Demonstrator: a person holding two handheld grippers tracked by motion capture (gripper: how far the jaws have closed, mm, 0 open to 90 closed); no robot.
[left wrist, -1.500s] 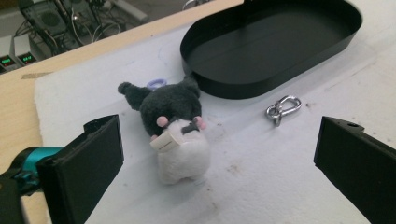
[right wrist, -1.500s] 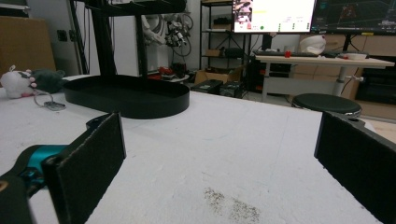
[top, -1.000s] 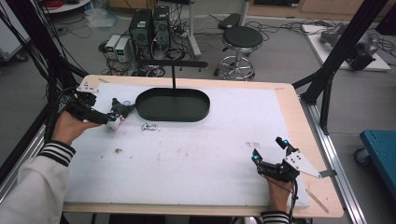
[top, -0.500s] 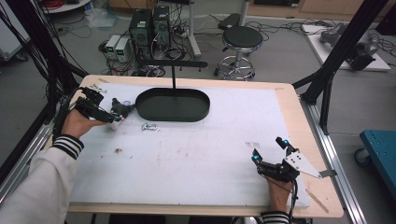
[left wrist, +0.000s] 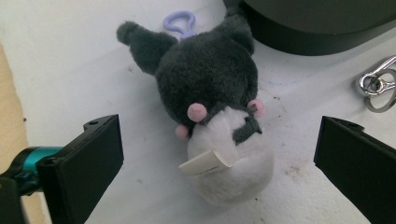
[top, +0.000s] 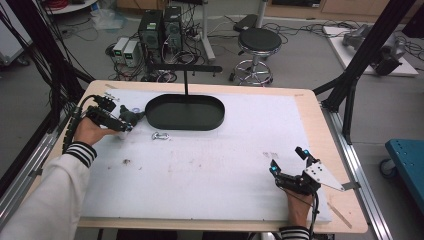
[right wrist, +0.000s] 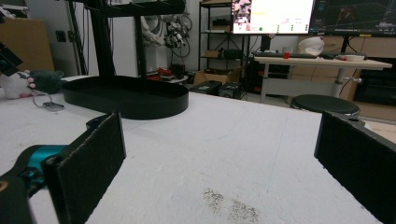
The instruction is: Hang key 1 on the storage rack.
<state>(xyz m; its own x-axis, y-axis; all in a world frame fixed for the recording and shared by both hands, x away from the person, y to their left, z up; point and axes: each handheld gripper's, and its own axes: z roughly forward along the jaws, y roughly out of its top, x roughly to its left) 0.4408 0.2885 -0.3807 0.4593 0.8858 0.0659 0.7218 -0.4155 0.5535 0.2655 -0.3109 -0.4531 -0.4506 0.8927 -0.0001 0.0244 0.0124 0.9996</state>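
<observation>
High view: a black oval tray [top: 184, 121] with a low rim sits in the upper middle of the frame on a white foam-like surface [top: 210, 170]; a thin black post rises from its far rim. Nothing can be seen lying inside the tray.

Just left of the tray, in the upper left of the frame, lies a small plush toy [top: 129, 117], and the left gripper [top: 120, 120] is right at it. In the left gripper view the plush toy [left wrist: 212, 107] lies on the surface in the middle of the frame, between the two spread black jaws and touching neither. Its long axis runs from the bottom of that frame up toward the tray: fluffy white rounded end nearest the camera, dark grey furry part with two ears farther off. Small pink nubs, a paper tag and a lilac plastic clip [left wrist: 180, 22] show on it. A metal key ring [left wrist: 377, 85] lies at the right edge.

At the lower right of the high view, the right gripper [top: 290, 162] rests with its jaws spread wide on nothing.
</observation>
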